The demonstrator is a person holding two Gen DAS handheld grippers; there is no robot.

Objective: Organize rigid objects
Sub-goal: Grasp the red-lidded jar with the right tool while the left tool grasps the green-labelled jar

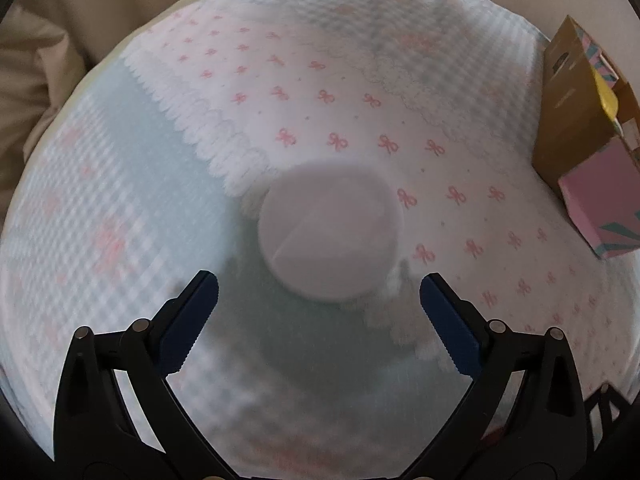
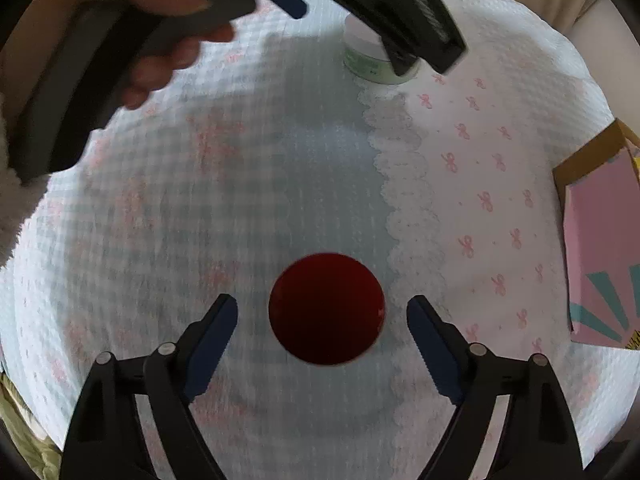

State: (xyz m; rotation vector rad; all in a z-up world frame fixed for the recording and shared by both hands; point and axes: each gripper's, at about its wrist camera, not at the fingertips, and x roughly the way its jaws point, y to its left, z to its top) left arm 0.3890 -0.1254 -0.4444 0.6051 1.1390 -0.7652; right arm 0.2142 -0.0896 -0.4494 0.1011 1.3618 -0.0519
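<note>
A white round jar (image 1: 329,229) with a white lid stands on the patterned cloth, just ahead of my left gripper (image 1: 320,292), which is open and empty above it. The same jar shows in the right wrist view (image 2: 366,58), white with a green label, partly hidden by the left gripper's body. A dark red round lid or jar (image 2: 326,308) sits on the cloth right ahead of my right gripper (image 2: 322,312), which is open and empty, its fingers to either side of it.
A pink and brown cardboard box (image 1: 588,148) with teal stripes stands open at the right edge of the cloth; it also shows in the right wrist view (image 2: 600,248). The cloth (image 1: 320,92) has pink bows and blue checks. Beige cushions lie beyond.
</note>
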